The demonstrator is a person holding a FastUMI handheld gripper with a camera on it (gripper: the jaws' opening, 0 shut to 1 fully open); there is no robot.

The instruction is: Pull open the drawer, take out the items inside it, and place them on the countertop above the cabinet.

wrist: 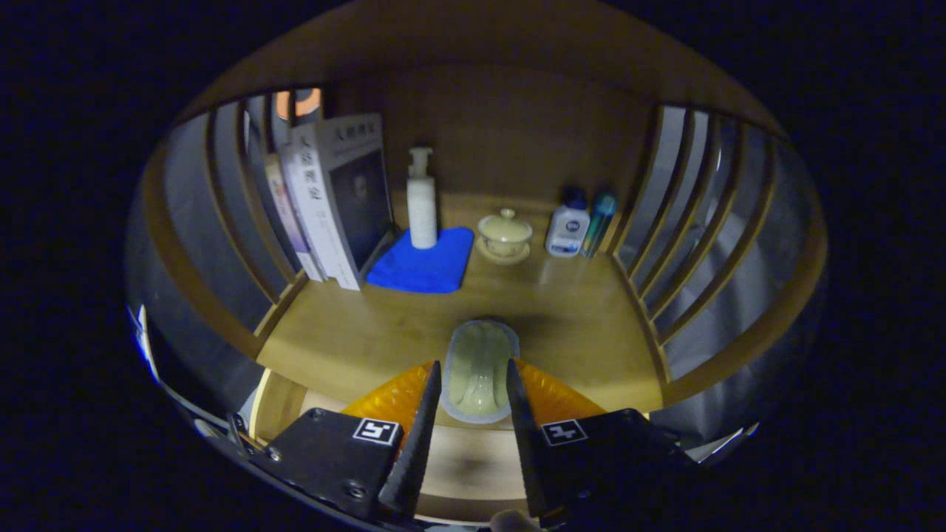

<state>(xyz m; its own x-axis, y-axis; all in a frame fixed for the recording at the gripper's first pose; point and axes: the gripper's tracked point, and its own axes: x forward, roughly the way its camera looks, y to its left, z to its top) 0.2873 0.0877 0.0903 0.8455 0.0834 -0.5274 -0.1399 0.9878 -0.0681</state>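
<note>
**Item held over countertop front edge — release pending**

Gripper [473, 384] has its fingers closed part-way on a small pale oblong item [479, 369], looks like a packet or soft pouch with a greyish rim; both fingers press its long sides. The item sits between the fingers and pokes out ahead of them, above the front part of the wooden countertop [355, 336]. Whether it touches the surface yet — cannot tell. Below the fingers, a lighter wooden edge, likely the open drawer [281, 406].

Everything else is placed from the held item. Beyond it to the left, a blue cloth [436, 270] with a white pump bottle [422, 199] standing on it; further left, upright books [336, 199]. Straight beyond, a lidded cup on a saucer [505, 235]. Beyond to the right, a white bottle [567, 229] and a teal one [599, 222], just beside each other.

Risks, as I judge them: letting go too near the front lip could tip the item back into the drawer; a soft pouch may stick to one finger and drag on opening.
</note>
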